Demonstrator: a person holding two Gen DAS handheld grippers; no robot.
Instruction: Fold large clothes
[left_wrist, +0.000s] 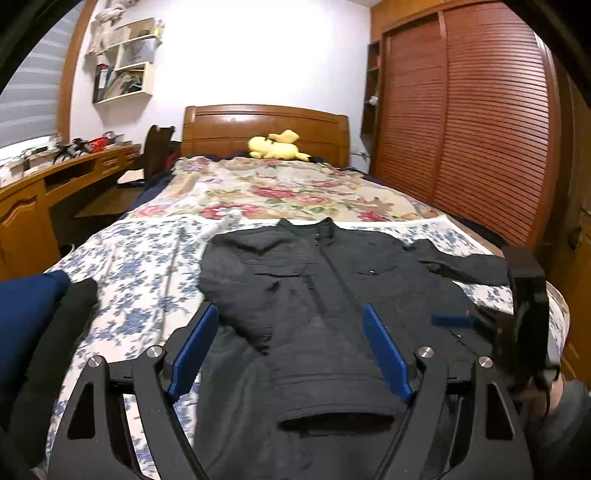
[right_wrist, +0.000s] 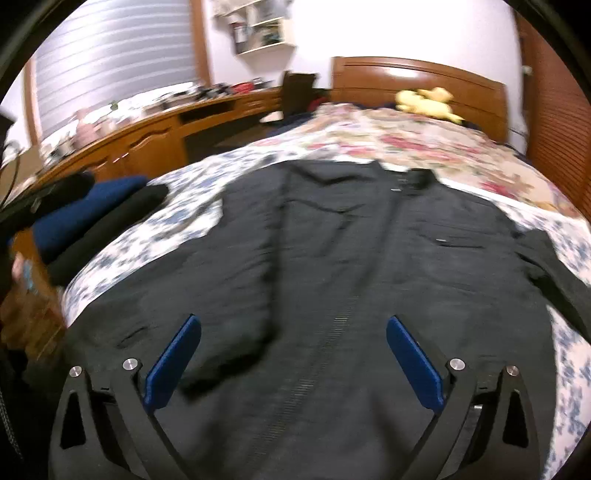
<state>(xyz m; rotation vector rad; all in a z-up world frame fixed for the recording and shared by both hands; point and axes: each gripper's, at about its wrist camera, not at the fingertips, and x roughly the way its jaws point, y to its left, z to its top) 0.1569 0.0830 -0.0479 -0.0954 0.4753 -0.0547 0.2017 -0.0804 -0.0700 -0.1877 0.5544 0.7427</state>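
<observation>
Right now the black jacket (left_wrist: 332, 295) is lying front-up on the floral bedspread (left_wrist: 147, 266), collar toward the headboard (left_wrist: 266, 125), one sleeve folded across its chest. Both the left gripper (left_wrist: 291, 347) and right gripper (right_wrist: 293, 354) are hovering above it, jaws spread wide, gripping nothing.

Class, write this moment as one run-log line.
left gripper: open, empty | right gripper: open, empty | black jacket: flat on bed, one sleeve folded across front
</observation>
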